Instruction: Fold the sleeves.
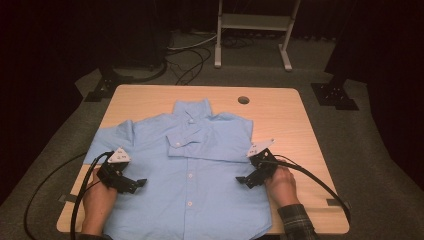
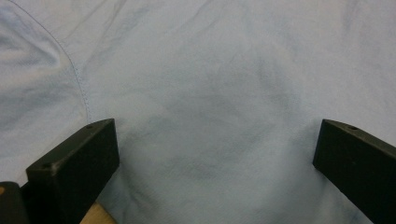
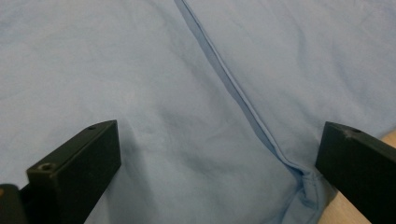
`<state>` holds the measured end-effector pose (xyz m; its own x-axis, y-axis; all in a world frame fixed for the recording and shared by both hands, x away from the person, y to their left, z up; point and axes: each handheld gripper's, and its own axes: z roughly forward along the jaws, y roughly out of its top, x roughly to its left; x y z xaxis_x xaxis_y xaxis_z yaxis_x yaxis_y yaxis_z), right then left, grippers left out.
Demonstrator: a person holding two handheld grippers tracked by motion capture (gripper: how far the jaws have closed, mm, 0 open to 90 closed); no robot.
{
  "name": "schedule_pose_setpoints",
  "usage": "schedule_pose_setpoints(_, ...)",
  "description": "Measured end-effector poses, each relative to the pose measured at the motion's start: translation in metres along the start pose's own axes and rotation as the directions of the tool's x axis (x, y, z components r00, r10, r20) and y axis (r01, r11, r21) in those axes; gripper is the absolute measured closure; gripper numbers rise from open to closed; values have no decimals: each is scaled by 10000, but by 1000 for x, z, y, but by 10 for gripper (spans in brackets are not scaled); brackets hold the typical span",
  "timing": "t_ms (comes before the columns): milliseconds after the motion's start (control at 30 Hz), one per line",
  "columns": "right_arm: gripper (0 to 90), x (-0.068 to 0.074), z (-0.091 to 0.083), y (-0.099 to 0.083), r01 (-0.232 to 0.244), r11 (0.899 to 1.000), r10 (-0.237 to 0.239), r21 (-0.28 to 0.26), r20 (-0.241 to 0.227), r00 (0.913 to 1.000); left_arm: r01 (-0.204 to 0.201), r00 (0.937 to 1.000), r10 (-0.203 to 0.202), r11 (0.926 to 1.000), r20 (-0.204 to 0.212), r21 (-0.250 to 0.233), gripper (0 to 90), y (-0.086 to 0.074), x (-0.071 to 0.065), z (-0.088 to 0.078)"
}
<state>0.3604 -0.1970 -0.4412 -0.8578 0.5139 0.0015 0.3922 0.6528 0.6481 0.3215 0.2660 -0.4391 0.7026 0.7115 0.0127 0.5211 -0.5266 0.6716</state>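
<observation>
A light blue button-up shirt lies face up on the wooden table, collar at the far side. Its right sleeve is folded across the chest. My left gripper hovers over the shirt's left side, jaws wide open, with cloth spread between them. My right gripper stands over the shirt's right side seam, also open. A seam runs diagonally between its jaws, and the shirt's edge bunches by a bit of bare table near the right jaw.
A round cable hole sits in the table's far edge. Beyond the table stands a white frame with cables on the dark floor. Black stand bases flank the far corners. Bare wood shows right of the shirt.
</observation>
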Motion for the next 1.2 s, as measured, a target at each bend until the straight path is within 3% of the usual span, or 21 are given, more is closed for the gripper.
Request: schedule_pose_setpoints(1200, 0, -27, -31, -34, -315, 9991, 309, 287, 237, 9992, -287, 9993, 286, 9996, 239, 17, 0, 32, -37, 29)
